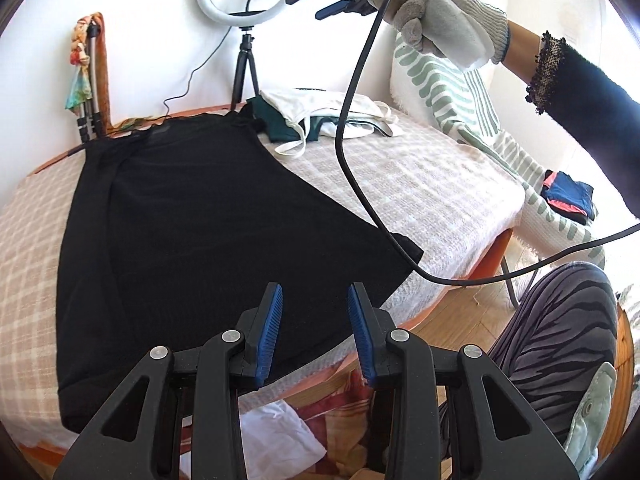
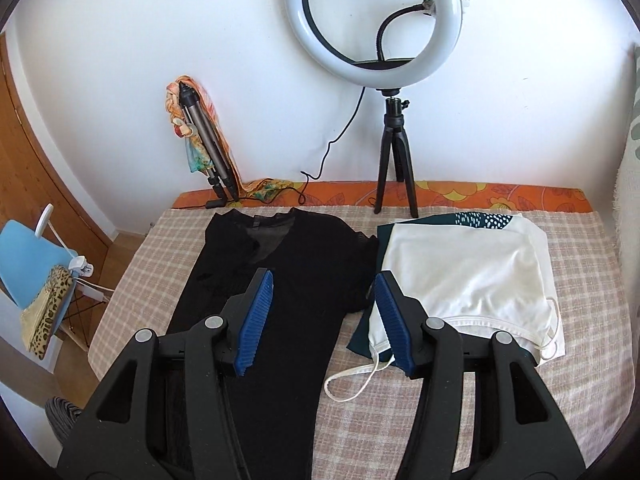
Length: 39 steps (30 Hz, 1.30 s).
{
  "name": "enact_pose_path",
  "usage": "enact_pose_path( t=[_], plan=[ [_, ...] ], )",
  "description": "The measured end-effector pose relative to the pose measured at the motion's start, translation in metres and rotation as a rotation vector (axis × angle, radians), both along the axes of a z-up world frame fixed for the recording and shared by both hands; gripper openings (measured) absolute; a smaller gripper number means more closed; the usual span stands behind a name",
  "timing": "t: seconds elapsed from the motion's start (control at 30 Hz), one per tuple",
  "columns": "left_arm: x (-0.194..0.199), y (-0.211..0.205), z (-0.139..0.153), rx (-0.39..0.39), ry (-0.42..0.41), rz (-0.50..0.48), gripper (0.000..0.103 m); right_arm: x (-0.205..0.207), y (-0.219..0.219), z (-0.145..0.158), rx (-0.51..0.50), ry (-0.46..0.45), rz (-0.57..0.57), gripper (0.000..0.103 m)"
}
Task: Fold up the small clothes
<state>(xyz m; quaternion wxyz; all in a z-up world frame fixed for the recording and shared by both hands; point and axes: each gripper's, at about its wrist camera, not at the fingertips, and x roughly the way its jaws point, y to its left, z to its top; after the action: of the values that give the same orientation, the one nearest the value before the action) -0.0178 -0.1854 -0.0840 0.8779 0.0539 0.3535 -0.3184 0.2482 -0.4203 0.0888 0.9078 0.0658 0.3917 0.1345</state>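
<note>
A black mesh garment (image 1: 192, 232) lies spread flat on the checked bed cover (image 1: 420, 184); it also shows in the right wrist view (image 2: 304, 280). My left gripper (image 1: 315, 300) is open and empty, just above the garment's near hem. My right gripper (image 2: 325, 284) is open and empty, held above the garment's right side near its sleeve. In the left wrist view the right gripper (image 1: 340, 4) is high up in a gloved hand. A pile with a white top (image 2: 464, 276) over a dark green piece (image 2: 386, 236) lies to the right.
A ring light on a tripod (image 2: 394, 152) stands at the back of the bed. A folded tripod wrapped in a scarf (image 2: 204, 140) leans on the wall. A black cable (image 1: 352, 140) hangs across the bed. Folded blue and red clothes (image 1: 568, 196) sit on a striped cushion.
</note>
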Motion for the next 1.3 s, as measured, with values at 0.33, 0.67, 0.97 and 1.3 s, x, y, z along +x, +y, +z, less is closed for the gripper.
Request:
enact_pose_path(
  t=[0.33, 0.67, 0.97, 1.3],
  plan=[
    [0.001, -0.071, -0.012, 0.072, -0.028, -0.194, 0.052, -0.034, -0.078, -0.021, 0.022, 0.045, -0.103, 0.059],
    [0.007, -0.107, -0.03, 0.186, -0.101, -0.204, 0.051, -0.037, -0.108, -0.044, 0.105, 0.091, -0.076, 0.061],
    [0.034, -0.093, -0.028, 0.038, 0.003, -0.163, 0.003, -0.004, -0.074, -0.089, 0.201, 0.181, 0.013, 0.061],
    [0.056, -0.032, -0.006, -0.14, 0.061, 0.002, 0.002, 0.052, -0.001, -0.162, 0.281, 0.346, 0.096, 0.05]
  ],
)
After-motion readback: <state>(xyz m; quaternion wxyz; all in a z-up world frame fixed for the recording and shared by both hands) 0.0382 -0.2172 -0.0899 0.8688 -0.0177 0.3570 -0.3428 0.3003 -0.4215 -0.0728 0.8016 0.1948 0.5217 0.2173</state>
